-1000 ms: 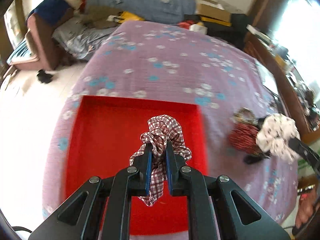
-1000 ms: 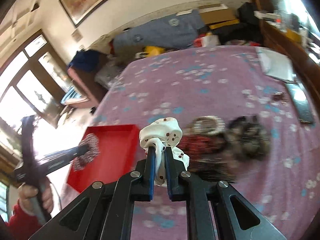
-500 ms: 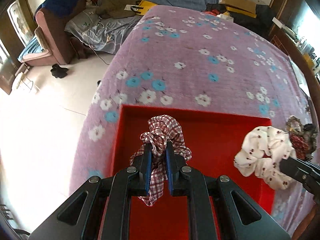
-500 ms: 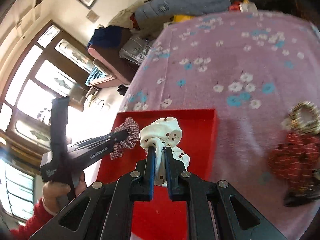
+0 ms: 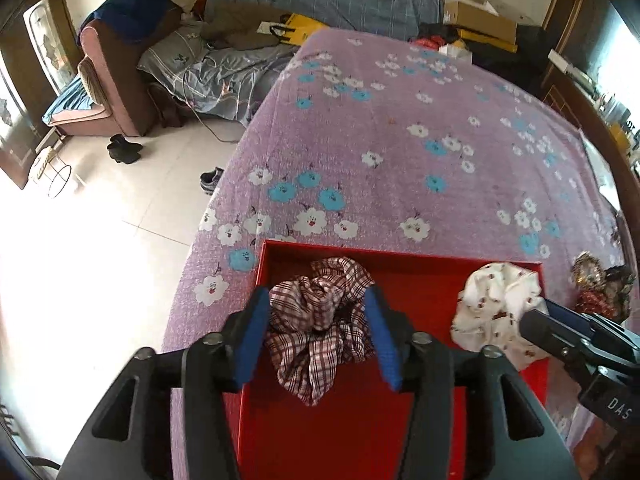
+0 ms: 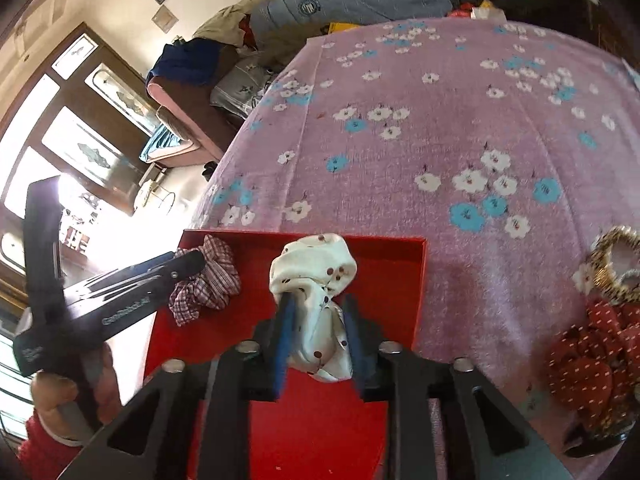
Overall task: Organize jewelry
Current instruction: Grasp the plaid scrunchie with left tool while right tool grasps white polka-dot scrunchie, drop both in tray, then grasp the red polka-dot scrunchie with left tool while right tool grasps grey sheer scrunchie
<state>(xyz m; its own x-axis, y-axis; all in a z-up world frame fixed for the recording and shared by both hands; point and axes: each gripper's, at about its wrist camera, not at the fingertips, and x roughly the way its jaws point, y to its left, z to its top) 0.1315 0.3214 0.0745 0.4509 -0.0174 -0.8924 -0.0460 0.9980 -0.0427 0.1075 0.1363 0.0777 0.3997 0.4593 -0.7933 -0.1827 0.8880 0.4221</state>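
A red tray [image 5: 400, 257] lies at the near edge of the purple flowered bedspread [image 5: 400, 140]. My left gripper [image 5: 318, 336] hangs over the tray's left part. Its jaws are opening, and the red-and-white plaid scrunchie [image 5: 320, 312] lies loose between the blue pads. My right gripper [image 6: 320, 340] is over the tray's [image 6: 420, 280] right part, jaws opening too. The white dotted scrunchie [image 6: 316, 276] sags between its pads, free of them. Each view shows the other gripper [image 5: 540, 320] [image 6: 190, 262] and the other scrunchie [image 5: 496, 312] [image 6: 208, 280].
A leopard-print scrunchie [image 6: 616, 264], a red dotted one [image 6: 592, 364] and a dark one lie in a heap on the bedspread right of the tray. A hand in a red sleeve [image 6: 52, 412] holds the left gripper. White floor [image 5: 100, 240] drops off left of the bed.
Both grippers came over the red tray and sank toward it. Their jaws, shut on the scrunchies before, now stand apart and the scrunchies have puffed out between the pads.
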